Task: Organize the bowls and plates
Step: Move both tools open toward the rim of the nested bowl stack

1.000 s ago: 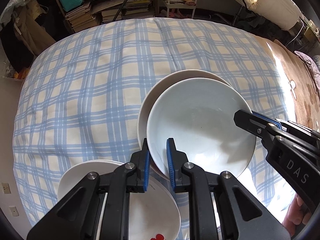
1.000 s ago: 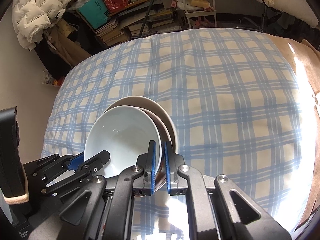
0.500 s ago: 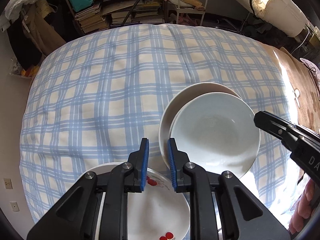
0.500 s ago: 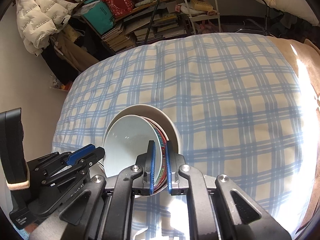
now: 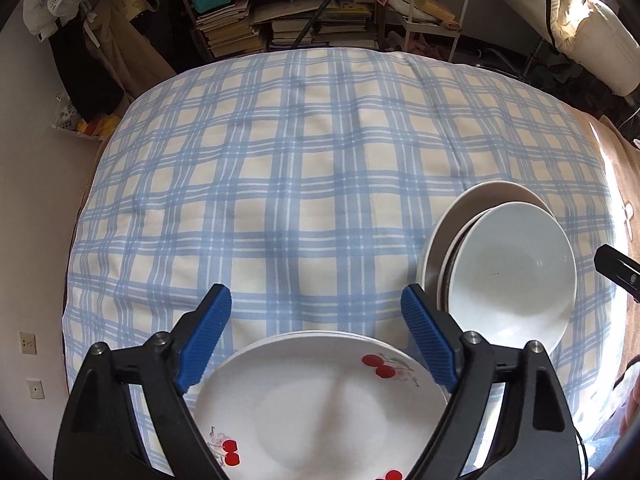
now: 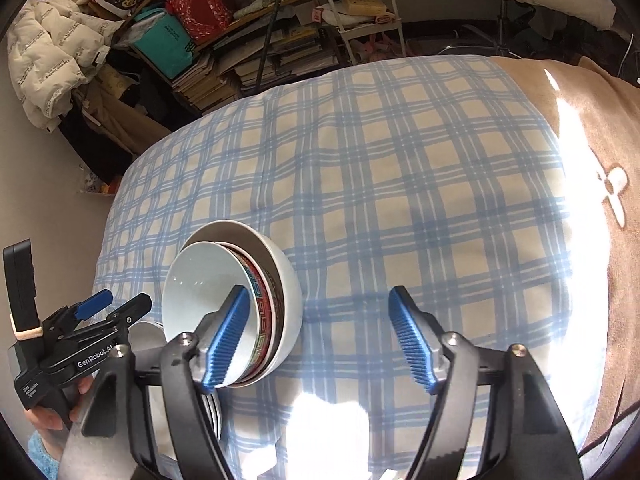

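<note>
Three nested bowls (image 5: 508,264) rest on the checked blanket, a plain white one on top; the right wrist view shows the stack (image 6: 216,284) tilted, with a red-patterned middle bowl. A stack of white plates with red cherries (image 5: 320,408) lies near me, left of the bowls. My left gripper (image 5: 316,292) hovers over the plates, its jaws opening with nothing between them. My right gripper (image 6: 319,290) is also opening, and empty. Its left finger (image 6: 228,336) stands in front of the bowls' rim. The left gripper (image 6: 124,300) shows at the left edge.
A blue and cream checked blanket (image 5: 304,184) covers the bed, with a brown blanket (image 6: 600,128) at its right side under bright sunlight. Beyond the far edge stand shelves of books (image 5: 280,12), a white rack (image 5: 436,8) and a white jacket (image 6: 44,64).
Both grippers, earlier shut at the white bowl's rim, have gone wide open and drawn back. The left one has shifted left over the cherry plates; the bowl sits nested in the stack.
</note>
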The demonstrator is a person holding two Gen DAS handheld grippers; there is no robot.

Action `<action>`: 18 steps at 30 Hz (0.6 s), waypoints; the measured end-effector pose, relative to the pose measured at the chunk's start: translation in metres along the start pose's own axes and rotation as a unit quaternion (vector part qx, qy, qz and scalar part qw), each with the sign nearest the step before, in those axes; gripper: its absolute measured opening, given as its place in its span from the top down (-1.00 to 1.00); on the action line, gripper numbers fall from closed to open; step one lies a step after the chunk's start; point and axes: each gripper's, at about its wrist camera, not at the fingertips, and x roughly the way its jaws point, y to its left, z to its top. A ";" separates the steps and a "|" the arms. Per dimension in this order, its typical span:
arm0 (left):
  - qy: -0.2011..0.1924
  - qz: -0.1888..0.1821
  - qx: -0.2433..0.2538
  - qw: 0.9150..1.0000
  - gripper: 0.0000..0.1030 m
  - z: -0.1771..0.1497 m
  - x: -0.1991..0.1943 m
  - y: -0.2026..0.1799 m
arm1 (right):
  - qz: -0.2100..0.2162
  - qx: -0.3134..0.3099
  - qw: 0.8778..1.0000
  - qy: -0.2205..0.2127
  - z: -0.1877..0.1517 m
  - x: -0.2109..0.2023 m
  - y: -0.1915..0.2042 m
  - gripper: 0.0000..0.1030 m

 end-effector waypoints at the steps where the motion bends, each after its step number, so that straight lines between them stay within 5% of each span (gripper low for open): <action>1: 0.001 0.005 0.001 1.000 -0.73 -0.001 0.001 0.002 | -0.004 0.000 1.000 0.003 0.000 0.001 -0.001 -0.88; 18: 0.011 -0.039 -0.036 0.999 -0.75 -0.015 0.009 0.016 | -0.064 -0.035 0.997 -0.016 -0.001 0.004 0.001 -1.00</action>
